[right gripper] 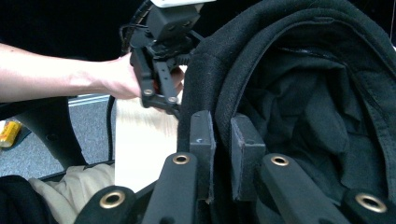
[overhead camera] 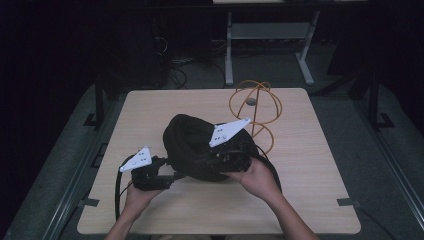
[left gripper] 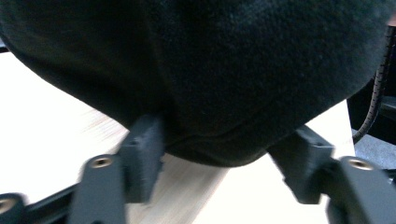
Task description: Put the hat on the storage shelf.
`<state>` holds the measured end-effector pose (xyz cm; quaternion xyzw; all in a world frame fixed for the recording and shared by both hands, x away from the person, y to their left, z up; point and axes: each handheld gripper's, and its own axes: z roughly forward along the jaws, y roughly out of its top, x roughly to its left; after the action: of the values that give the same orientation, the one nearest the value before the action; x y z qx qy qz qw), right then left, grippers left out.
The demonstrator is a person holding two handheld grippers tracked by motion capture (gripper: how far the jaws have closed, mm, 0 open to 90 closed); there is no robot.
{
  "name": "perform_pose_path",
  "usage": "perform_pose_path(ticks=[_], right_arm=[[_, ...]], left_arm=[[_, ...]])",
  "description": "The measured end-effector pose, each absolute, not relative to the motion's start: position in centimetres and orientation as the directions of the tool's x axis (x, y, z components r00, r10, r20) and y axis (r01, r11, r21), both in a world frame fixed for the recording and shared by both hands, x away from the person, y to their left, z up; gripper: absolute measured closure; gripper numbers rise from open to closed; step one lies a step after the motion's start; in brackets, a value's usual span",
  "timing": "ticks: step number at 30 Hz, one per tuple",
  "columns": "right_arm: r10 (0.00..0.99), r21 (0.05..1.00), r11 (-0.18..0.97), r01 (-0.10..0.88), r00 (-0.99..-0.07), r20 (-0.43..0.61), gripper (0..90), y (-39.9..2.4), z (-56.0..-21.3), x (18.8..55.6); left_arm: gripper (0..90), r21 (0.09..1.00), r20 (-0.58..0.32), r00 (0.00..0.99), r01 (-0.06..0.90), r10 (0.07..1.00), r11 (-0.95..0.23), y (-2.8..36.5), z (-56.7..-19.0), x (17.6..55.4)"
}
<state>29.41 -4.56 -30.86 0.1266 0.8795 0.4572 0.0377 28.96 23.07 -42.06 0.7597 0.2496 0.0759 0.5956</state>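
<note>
Left claw (overhead camera: 172, 176) sits low at the desk's (overhead camera: 320, 165) near-left, held in the left hand (overhead camera: 136, 196), its tip at the left edge of the black hat (overhead camera: 192, 145). The high view does not resolve its jaws. The left gripper view does: jaws spread wide apart, the hat (left gripper: 224, 79) bulging down between them, its lower edge close to both pads; contact cannot be confirmed. Pale desk (left gripper: 42, 116) shows beneath.

The hat lies at desk centre, opening turned toward the right claw. The high view gives only a dark mound; the right gripper view shows the rim (right gripper: 219, 70) and the folded lining (right gripper: 317, 107) inside.

Right claw (overhead camera: 235, 147), held in the right hand (overhead camera: 256, 177), rests against the hat's right side under its grey plate (overhead camera: 227, 131). In the right gripper view the right claw (right gripper: 222, 140) is closed on the hat's rim, one pad outside and one inside the fabric. That view also shows the left claw (right gripper: 161, 95) and left hand (right gripper: 116, 77) beyond the hat.

An orange wire stand (overhead camera: 256, 110) stands at far right of centre, just behind the hat
</note>
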Motion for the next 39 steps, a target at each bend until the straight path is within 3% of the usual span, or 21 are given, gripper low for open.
perform_pose_path(ticks=[7,10,25,30,33,34,39], right_arm=[[0.247,0.824,0.533,0.194,-0.967,0.068,81.0,-4.5,-30.9,29.4],[0.243,0.834,0.513,0.204,-0.966,0.087,80.9,-4.7,-30.9,29.5],[0.289,0.873,0.424,0.241,-0.95,0.122,77.4,-6.3,-30.1,29.5],[0.296,0.888,0.407,0.214,-0.951,0.094,71.8,-7.0,-29.8,29.2],[0.303,0.897,0.394,0.202,-0.95,0.08,65.6,-7.5,-29.8,29.0],[0.314,0.894,0.392,0.216,-0.945,0.091,59.8,-8.0,-30.1,29.0],[0.336,0.886,0.399,0.238,-0.936,0.1,54.6,-9.3,-31.0,29.0]], left_arm=[[78.5,0.946,-0.191,0.875,0.285,0.444,-0.153,23.3,-41.7,29.2],[84.4,0.948,-0.198,0.872,0.286,0.447,-0.14,23.6,-41.0,29.0],[86.0,0.977,-0.106,0.868,0.182,0.486,-0.113,24.1,-35.3,28.4],[86.3,0.98,-0.042,0.869,0.132,0.494,-0.149,24.0,-31.9,28.7],[86.3,0.98,-0.038,0.866,0.13,0.499,-0.151,24.2,-31.1,28.9],[86.3,0.98,-0.041,0.864,0.133,0.501,-0.148,24.5,-30.6,29.0],[86.3,0.982,-0.05,0.86,0.135,0.508,-0.133,25.3,-30.0,29.1]])
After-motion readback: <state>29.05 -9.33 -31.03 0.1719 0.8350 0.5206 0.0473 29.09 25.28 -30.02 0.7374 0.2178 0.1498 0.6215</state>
